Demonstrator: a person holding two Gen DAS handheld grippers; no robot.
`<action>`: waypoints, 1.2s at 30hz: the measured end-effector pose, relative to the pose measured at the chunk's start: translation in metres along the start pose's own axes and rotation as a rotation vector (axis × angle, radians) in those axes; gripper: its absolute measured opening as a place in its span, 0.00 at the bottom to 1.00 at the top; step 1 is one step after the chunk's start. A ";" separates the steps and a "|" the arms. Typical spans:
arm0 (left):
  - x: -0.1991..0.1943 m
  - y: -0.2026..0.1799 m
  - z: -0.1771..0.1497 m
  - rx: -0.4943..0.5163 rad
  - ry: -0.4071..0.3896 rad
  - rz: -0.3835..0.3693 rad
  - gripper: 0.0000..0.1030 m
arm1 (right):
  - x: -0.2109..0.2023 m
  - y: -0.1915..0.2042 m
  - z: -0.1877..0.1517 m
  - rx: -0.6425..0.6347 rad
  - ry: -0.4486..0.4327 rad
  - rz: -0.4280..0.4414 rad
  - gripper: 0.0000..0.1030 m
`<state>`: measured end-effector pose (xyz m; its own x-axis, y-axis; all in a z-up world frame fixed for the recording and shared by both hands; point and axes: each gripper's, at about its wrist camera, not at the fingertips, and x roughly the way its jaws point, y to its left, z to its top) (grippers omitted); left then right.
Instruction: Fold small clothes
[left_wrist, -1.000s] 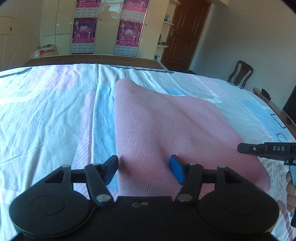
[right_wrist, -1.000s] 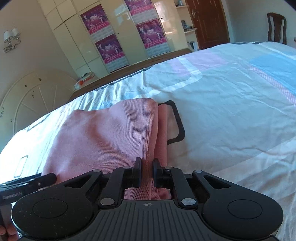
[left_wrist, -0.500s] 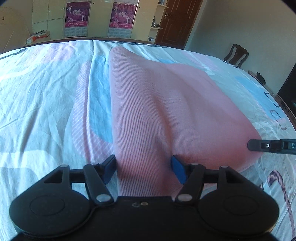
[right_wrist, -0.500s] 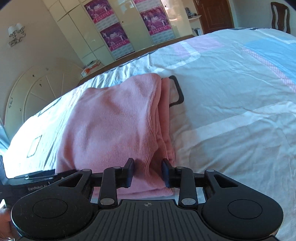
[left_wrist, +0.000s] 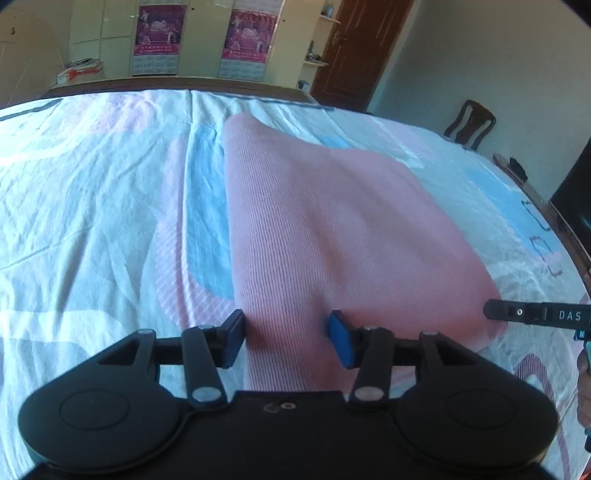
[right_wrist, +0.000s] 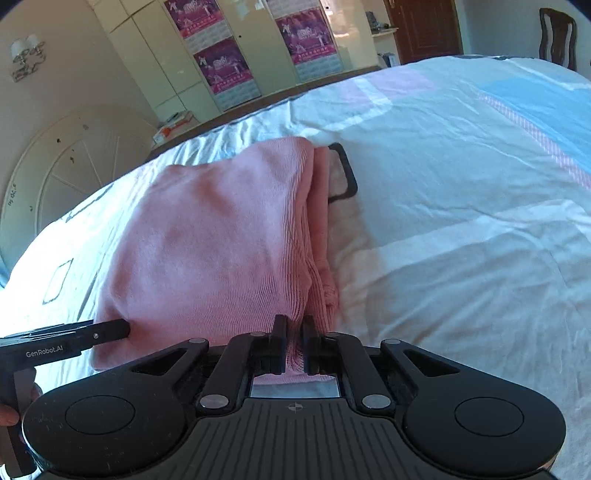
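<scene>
A folded pink knit garment (left_wrist: 332, 221) lies on the bed, its stacked layers showing along the right edge in the right wrist view (right_wrist: 207, 251). My left gripper (left_wrist: 287, 339) straddles a raised ridge at the garment's near left corner. Its jaws are closing, with cloth between the blue pads but not pinched tight. My right gripper (right_wrist: 294, 343) is closing on the garment's near right corner, and a narrow fold of pink cloth is pinched between its pads. Each gripper's fingers show at the edge of the other's view, the right one's (left_wrist: 517, 314) and the left one's (right_wrist: 103, 332).
The garment rests on a wrinkled sheet (left_wrist: 92, 221) printed in white, blue and pink. A wardrobe with purple posters (left_wrist: 159, 37) and a brown door (left_wrist: 354, 48) stand beyond the bed. A wooden chair (left_wrist: 469, 125) is at the right, and a white headboard (right_wrist: 55, 166) at the left.
The right jaws opened around the layered edge, then shut again on a fold of it. The left jaws narrowed around the ridge of cloth.
</scene>
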<state>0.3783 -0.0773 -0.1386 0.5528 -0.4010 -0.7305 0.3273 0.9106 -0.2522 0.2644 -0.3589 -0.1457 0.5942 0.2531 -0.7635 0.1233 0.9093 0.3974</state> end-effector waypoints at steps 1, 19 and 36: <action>-0.002 0.002 0.005 -0.014 -0.022 0.006 0.46 | -0.003 0.000 0.004 0.008 -0.023 0.005 0.11; 0.081 0.021 0.091 -0.093 -0.104 0.058 0.46 | 0.096 0.011 0.096 0.028 -0.124 -0.047 0.38; 0.083 0.011 0.090 -0.064 -0.123 0.053 0.59 | 0.086 0.019 0.092 -0.108 -0.229 -0.136 0.08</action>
<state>0.4966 -0.1100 -0.1452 0.6591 -0.3581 -0.6614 0.2481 0.9337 -0.2583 0.3908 -0.3506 -0.1571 0.7435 0.0568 -0.6663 0.1358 0.9628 0.2336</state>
